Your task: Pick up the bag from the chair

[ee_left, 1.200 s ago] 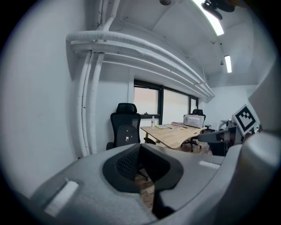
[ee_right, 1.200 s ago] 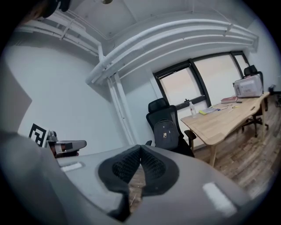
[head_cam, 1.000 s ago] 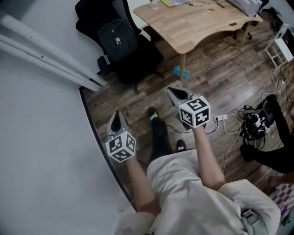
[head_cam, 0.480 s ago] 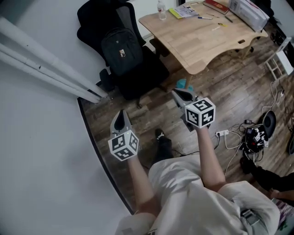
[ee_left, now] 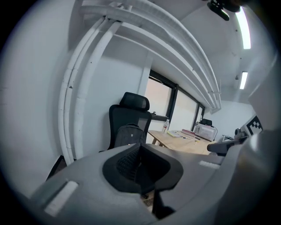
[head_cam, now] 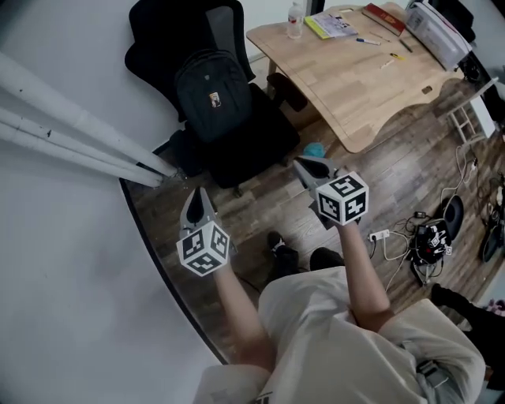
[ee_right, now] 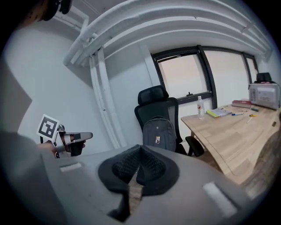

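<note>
The left gripper point(head_cam: 197, 199) has its jaws pressed together with nothing between them; its own view shows the two dark pads meeting along one seam. The right gripper point(head_cam: 310, 168) is the same: jaws closed, pads touching, empty. Both are held out in front of the person above the floor point(head_cam: 260, 201), side by side and well apart, pointing a little downward.

The bag point(head_cam: 211, 95), a dark backpack, stands upright on the seat of the black chair point(head_cam: 264, 142), leaning against the backrest. It lies ahead of both pairs of jaws and clear of them. In the left gripper view the bag point(ee_left: 130, 134) shows just above the closed tips and slightly to their left, with the chair's headrest higher up. In the right gripper view the bag point(ee_right: 159, 132) sits above the tips and a touch to their right.

To the right of the right jaws, beyond the chair, is a wooden desk point(head_cam: 355, 79). A bottle point(head_cam: 295, 20) stands at its far edge, with what look like books and pens near it, though they are too small to be sure. Left of the left jaws, white pipes point(head_cam: 71, 134) run along the wall point(head_cam: 63, 260). Cables point(head_cam: 426, 237) lie on the floor to the right of the right gripper, back towards the person. Each gripper shows at the edge of the other's view.
</note>
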Motion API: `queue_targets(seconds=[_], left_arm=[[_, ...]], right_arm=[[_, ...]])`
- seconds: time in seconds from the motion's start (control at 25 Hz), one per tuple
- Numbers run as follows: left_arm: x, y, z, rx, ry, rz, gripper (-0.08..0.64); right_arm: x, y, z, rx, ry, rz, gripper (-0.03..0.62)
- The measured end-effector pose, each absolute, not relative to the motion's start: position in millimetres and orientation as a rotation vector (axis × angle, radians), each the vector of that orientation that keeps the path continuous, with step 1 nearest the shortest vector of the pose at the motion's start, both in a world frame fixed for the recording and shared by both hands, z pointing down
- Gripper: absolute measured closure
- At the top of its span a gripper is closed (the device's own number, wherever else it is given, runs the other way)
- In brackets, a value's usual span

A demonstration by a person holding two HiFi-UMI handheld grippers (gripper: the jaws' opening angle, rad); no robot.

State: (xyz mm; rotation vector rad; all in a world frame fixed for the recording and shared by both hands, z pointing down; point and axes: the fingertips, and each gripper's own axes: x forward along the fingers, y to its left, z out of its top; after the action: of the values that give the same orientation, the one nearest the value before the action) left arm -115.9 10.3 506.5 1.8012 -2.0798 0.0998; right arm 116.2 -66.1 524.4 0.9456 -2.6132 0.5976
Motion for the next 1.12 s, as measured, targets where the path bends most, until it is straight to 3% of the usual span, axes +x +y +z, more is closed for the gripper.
queue_targets(seconds=[0.64,0.92,1.12], left_arm=[[-223,-37,515,1.712,-2.135,0.067,0.552],[-248,-106,503,1.730,-2.212,0.141,0.552],[-270,-179,495,1.773,-2.254,0.467,0.552]], right_arm=[[12,-157,522,0.858,-2.615,0.471,0.592],[-7,-258,514,0.905,-2.705,0.525,0.592],[-39,-348,492,0.906,-2.796,0.631,0.592]])
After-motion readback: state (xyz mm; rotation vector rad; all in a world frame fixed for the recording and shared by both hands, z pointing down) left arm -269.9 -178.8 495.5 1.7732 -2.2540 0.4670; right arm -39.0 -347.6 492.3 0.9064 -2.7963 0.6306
